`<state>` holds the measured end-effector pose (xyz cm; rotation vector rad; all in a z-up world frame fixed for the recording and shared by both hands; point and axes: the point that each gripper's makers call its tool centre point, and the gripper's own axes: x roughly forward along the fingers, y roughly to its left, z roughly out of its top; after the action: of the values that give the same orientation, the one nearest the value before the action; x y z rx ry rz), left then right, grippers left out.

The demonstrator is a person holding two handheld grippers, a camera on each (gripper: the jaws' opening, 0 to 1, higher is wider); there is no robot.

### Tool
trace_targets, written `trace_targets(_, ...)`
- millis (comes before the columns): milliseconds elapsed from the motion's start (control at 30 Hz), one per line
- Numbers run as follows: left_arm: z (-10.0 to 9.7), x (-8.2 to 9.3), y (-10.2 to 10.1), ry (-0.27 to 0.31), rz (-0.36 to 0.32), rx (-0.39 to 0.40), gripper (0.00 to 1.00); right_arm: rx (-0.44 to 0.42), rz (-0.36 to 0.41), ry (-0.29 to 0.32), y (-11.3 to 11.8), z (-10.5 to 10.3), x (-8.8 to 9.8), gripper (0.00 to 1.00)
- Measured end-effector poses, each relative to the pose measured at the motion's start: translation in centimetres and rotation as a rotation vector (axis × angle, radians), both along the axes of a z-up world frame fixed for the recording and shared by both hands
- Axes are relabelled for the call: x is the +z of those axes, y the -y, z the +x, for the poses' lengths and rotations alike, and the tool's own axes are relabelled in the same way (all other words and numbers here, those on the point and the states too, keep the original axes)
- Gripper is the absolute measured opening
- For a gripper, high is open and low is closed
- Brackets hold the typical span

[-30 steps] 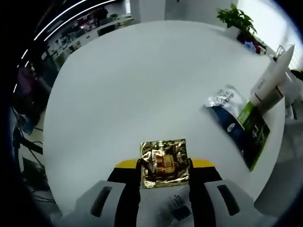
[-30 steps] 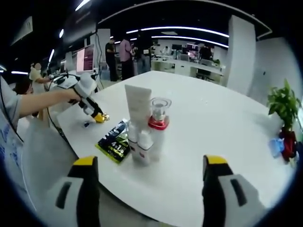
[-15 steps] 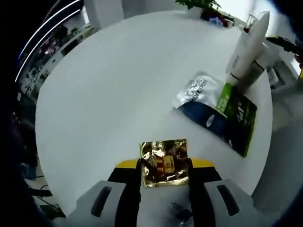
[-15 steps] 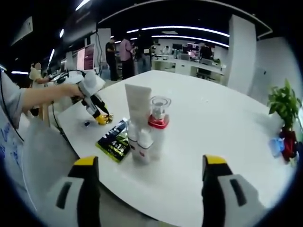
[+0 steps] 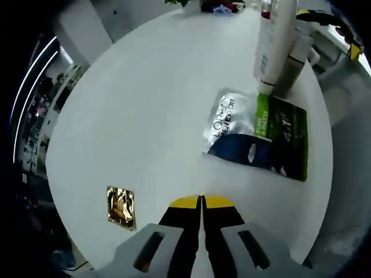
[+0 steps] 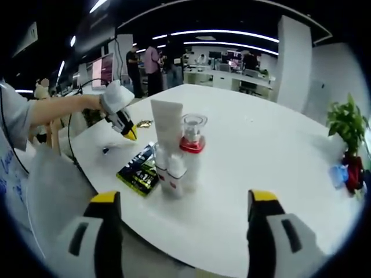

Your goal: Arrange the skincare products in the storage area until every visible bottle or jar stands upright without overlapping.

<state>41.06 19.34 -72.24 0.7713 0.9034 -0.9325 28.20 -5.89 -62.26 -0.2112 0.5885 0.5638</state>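
Hovering over the white surface [image 5: 139, 104] with the left claw [image 5: 201, 204] clenched, jaws pressed together and grasping nothing. Lying flat just off to its side: a gold foil sachet [image 5: 120, 207]. Lying flat further ahead: a green and blue packet [image 5: 261, 136] (touching the standing white tube [image 5: 271, 46]). Holding the right claw [image 6: 182, 200] wide, released, facing tube and red-collared bottle [image 6: 192, 150], both standing upright.
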Motion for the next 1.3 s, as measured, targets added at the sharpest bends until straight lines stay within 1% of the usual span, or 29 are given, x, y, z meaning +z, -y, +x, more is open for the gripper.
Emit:
trace_targets(33, 0.3, 0.3, -0.1, 0.012, -0.014, 0.017, 0.0, -0.001, 0.0, 0.0, 0.0, 0.0, 0.0, 0.91)
trace_targets(100, 0.7, 0.7, -0.7, 0.013, -0.037, 0.036, 0.05, -0.001, -0.003, -0.001, 0.1, 0.0, 0.0, 0.91)
trace_targets(167, 1.4, 1.4, -1.5, 0.047, -0.044, 0.034, 0.09, -0.002, -0.005, -0.004, 0.2, 0.1, -0.1, 0.91)
trace_targets(200, 1.8, 1.8, -2.2, 0.063, -0.041, 0.043, 0.12, -0.004, -0.004, -0.006, 0.2, 0.1, -0.1, 0.91)
trace_targets(267, 2.3, 2.2, -2.9, 0.068, -0.042, 0.054, 0.17, -0.007, -0.004, -0.008, 0.3, 0.2, -0.2, 0.91)
trace_targets(300, 2.6, 2.7, -3.5, 0.079, -0.042, 0.06, 0.2, -0.007, -0.004, -0.01, 0.3, 0.3, -0.2, 0.91)
trace_targets(333, 2.9, 2.9, -3.9, 0.088, -0.04, 0.068, 0.22, -0.007, -0.004, -0.011, 0.3, 0.4, -0.2, 0.91)
trace_targets(400, 3.2, 3.3, -4.8, 0.089, -0.031, 0.08, 0.22, -0.006, -0.003, -0.011, 0.3, 0.5, -0.2, 0.92)
trace_targets(433, 3.5, 3.6, -5.2, 0.101, -0.027, 0.085, 0.23, -0.006, -0.003, -0.012, 0.3, 0.5, -0.2, 0.92)
trace_targets(533, 4.0, 3.8, -5.9, 0.117, -0.011, 0.087, 0.32, -0.004, 0.0, -0.014, 0.2, 0.6, -0.2, 0.93)
trace_targets(667, 4.1, 3.6, -6.0, 0.12, 0.005, 0.066, 0.38, 0.0, 0.006, -0.022, 0.1, 0.7, -0.3, 0.94)
trace_targets(733, 4.9, 3.0, -6.4, 0.103, 0.009, 0.065, 0.4, 0.001, 0.016, -0.027, 0.0, 0.8, -0.3, 0.96)
trace_targets(833, 4.8, 2.5, -6.2, 0.082, 0.016, 0.07, 0.4, 0.005, 0.03, -0.027, -0.2, 0.9, -0.2, 0.98)
trace_targets(867, 5.6, 1.9, -6.3, 0.067, 0.013, 0.071, 0.42, 0.007, 0.031, -0.032, -0.3, 0.9, -0.2, 0.99)
trace_targets(933, 5.7, 1.3, -6.2, 0.049, 0.018, 0.06, 0.45, 0.017, 0.033, -0.036, -0.6, 0.9, -0.3, 0.99)
trace_targets(1033, 6.3, 0.8, -6.3, 0.039, 0.029, 0.06, 0.44, 0.027, 0.039, -0.036, -1.0, 0.8, 0.0, 0.99)
trace_targets(1133, 6.8, 0.5, -6.3, 0.031, 0.016, 0.069, 0.46, 0.034, 0.039, -0.039, -1.2, 0.9, 0.1, 0.99)
trace_targets(1233, 7.2, 0.0, -6.3, 0.017, 0.024, 0.058, 0.46, 0.031, 0.044, -0.047, -1.1, 1.1, 0.1, 0.99)
trace_targets(1300, 7.5, -0.2, -6.2, 0.008, 0.007, 0.065, 0.47, 0.028, 0.041, -0.053, -1.0, 1.3, 0.0, 0.99)
